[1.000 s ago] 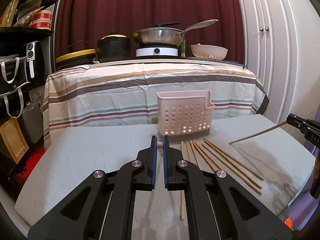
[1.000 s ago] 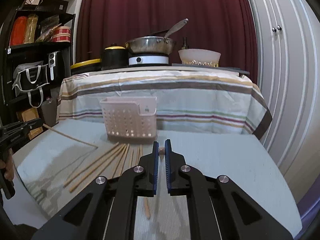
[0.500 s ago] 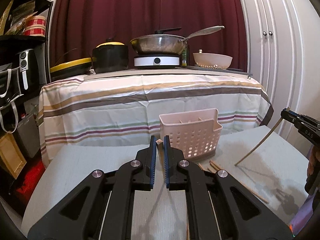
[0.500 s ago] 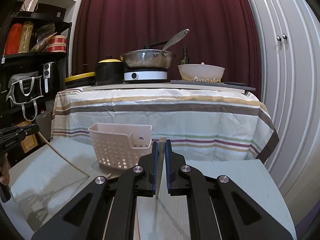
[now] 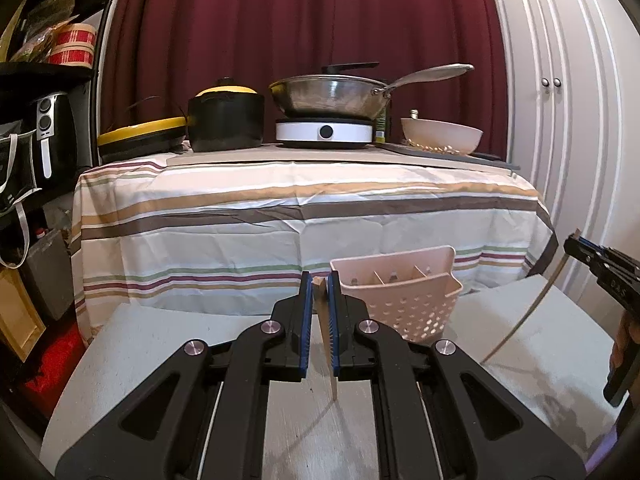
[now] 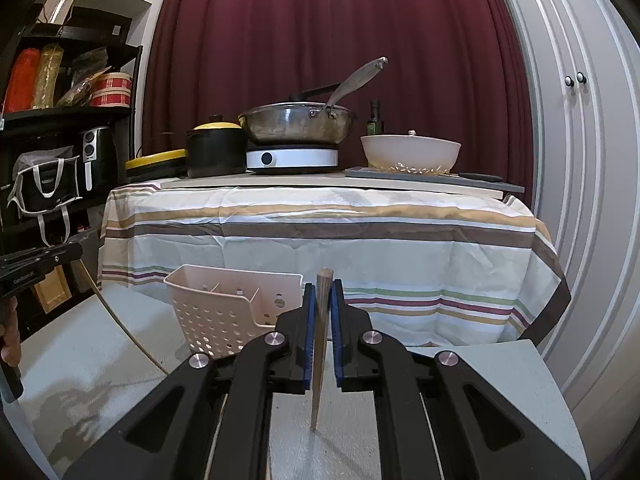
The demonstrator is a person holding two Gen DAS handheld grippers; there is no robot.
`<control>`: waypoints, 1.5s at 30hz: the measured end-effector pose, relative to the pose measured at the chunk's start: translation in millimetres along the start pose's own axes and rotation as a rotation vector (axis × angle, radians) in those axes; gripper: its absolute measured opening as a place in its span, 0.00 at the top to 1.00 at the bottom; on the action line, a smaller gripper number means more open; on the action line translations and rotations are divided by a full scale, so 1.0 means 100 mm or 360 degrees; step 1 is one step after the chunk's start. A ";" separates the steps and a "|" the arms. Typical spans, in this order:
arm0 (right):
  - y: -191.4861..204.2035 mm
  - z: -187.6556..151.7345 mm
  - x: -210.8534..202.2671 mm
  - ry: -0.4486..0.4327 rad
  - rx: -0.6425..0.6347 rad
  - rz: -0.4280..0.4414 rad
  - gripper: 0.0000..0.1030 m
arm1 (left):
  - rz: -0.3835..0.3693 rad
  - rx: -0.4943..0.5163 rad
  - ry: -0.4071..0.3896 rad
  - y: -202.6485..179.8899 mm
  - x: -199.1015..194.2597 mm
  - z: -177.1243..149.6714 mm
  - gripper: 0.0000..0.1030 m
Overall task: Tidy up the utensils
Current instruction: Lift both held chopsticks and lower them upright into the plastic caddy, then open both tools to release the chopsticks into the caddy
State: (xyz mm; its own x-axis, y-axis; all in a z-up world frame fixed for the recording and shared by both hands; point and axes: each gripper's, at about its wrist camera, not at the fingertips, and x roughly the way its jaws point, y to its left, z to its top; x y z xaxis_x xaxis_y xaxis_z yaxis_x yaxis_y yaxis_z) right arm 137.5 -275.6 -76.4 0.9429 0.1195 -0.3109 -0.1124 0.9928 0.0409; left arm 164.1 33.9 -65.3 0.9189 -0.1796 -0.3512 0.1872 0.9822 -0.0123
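The left claw (image 5: 319,294) grips a wooden chopstick (image 5: 326,344) held upright above the grey bench (image 5: 160,344). The right claw (image 6: 322,298) clamps another chopstick (image 6: 320,344) likewise. The pink basket (image 5: 400,300) stands just beyond, between them.

A dark red curtain (image 5: 304,28) hangs in folds across the back wall, with white panelled cupboard doors (image 5: 560,128) to its right and a black shelf unit (image 6: 68,120) holding packets and a tin to its left. In front of the curtain stands a table draped in a striped cloth (image 6: 320,240), carrying a steel pan (image 5: 332,96) on a white hotplate (image 5: 324,133), a black pot (image 5: 226,122) with a yellow lid and a pale bowl (image 6: 410,152). The near counter (image 5: 160,344) is pale grey.
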 end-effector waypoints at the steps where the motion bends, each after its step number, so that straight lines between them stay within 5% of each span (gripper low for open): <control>1: 0.00 0.01 0.01 0.0000 0.0001 0.0001 0.92 | -0.0004 -0.0005 -0.0005 0.00 0.01 0.02 0.92; 15: 0.06 0.36 -0.09 -0.0092 0.0028 0.0101 0.92 | -0.0103 0.0005 -0.0165 -0.06 -0.28 0.47 0.95; 29: 0.28 1.09 0.02 -0.0383 -0.0035 0.0204 0.92 | -0.0111 0.0048 -0.0508 -0.29 -0.29 1.28 0.95; 45: 0.24 0.57 0.90 -0.0070 0.0073 0.0214 0.92 | -0.0127 -0.0067 -0.0204 -0.28 0.80 0.70 0.95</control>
State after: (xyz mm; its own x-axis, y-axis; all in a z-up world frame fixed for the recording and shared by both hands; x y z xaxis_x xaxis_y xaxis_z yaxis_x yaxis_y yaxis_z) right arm 237.9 -241.0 -49.6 0.9332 0.2501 -0.2580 -0.2250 0.9665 0.1232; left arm 257.0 -11.8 -27.9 0.9390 -0.2599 -0.2251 0.2491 0.9655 -0.0757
